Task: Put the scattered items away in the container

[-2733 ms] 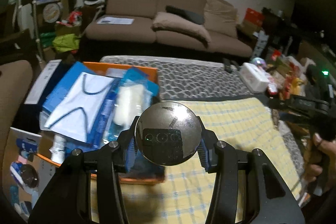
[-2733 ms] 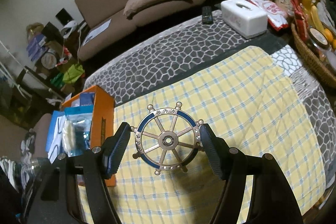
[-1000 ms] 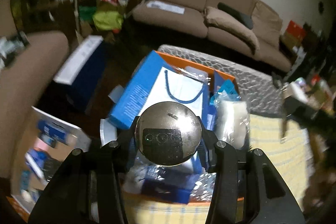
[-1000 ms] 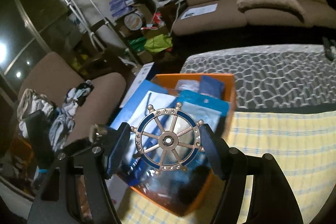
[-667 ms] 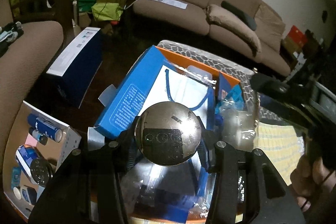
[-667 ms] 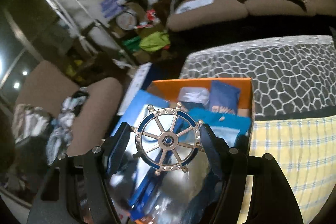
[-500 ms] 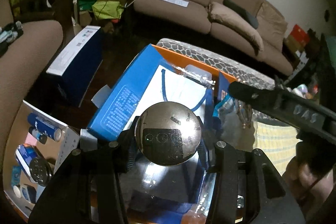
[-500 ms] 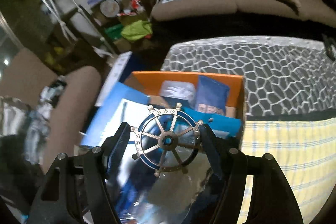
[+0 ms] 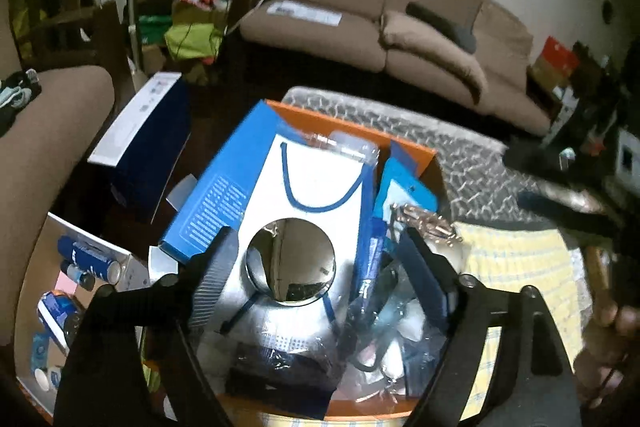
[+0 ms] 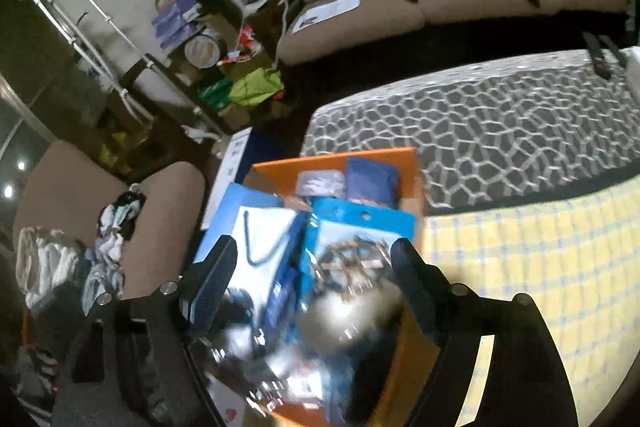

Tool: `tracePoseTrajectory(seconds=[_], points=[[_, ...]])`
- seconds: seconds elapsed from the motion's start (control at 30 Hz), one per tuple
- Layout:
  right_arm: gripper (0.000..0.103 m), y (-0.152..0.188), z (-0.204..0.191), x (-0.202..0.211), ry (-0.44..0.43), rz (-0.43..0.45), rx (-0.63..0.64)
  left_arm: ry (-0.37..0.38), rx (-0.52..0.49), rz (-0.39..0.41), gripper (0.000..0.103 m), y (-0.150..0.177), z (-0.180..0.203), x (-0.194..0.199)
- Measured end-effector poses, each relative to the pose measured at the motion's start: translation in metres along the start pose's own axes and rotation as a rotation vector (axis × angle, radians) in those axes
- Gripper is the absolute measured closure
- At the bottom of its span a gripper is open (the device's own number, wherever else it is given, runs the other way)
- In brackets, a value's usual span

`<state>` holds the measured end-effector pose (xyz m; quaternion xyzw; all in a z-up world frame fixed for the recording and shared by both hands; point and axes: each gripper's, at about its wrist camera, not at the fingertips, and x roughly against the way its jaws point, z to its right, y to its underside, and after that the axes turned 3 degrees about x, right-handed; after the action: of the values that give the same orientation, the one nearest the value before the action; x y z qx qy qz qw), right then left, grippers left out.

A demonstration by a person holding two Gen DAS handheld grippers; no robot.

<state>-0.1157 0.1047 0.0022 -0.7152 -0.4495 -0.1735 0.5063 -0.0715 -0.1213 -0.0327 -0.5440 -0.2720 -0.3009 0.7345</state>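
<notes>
Both tools (left (image 9: pixel 316 275), right (image 10: pixel 312 287)) gape wide, gripping nothing.

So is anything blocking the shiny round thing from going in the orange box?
Nothing visible is. The left gripper is open, and the shiny disc is already over the white bag that lies in the orange box.

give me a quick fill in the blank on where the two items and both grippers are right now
The mirror disc lies on the white ____ with blue handles.
The ship's wheel rests inside the ____ box.
The left gripper is ____.
The right gripper is ____.

Missing words: bag; orange; open; open
</notes>
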Motion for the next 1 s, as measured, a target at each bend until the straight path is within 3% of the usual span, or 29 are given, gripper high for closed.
tracePoseTrajectory(seconds=[0.2,0.37,0.43,0.5,0.63,0.8,0.9,1.0], points=[[0.022,0.028,-0.008,0.027,0.173,-0.060,0.096,-0.024,0.012,0.030,0.019,0.010,-0.002,0.031],[0.022,0.065,-0.025,0.061,0.275,-0.022,0.216,-0.077,-0.019,0.021,0.009,0.039,-0.005,0.063],[0.022,0.082,-0.026,0.072,0.291,-0.012,0.236,-0.102,-0.028,0.018,0.007,0.047,-0.003,0.068],[0.022,0.096,-0.027,0.080,0.303,0.001,0.239,-0.078,-0.034,0.018,0.007,0.056,0.002,0.072],[0.021,0.113,-0.031,0.094,0.275,0.036,0.209,-0.107,-0.053,0.037,0.006,0.073,0.016,0.078],[0.022,0.120,-0.035,0.074,0.366,0.027,0.278,-0.106,-0.023,0.015,0.004,0.074,0.020,0.079],[0.022,0.123,-0.031,0.069,0.335,-0.006,0.253,-0.105,-0.006,-0.004,0.001,0.069,0.016,0.072],[0.021,0.124,-0.038,0.073,0.365,0.017,0.292,-0.126,0.016,-0.019,0.001,0.066,0.012,0.067]])
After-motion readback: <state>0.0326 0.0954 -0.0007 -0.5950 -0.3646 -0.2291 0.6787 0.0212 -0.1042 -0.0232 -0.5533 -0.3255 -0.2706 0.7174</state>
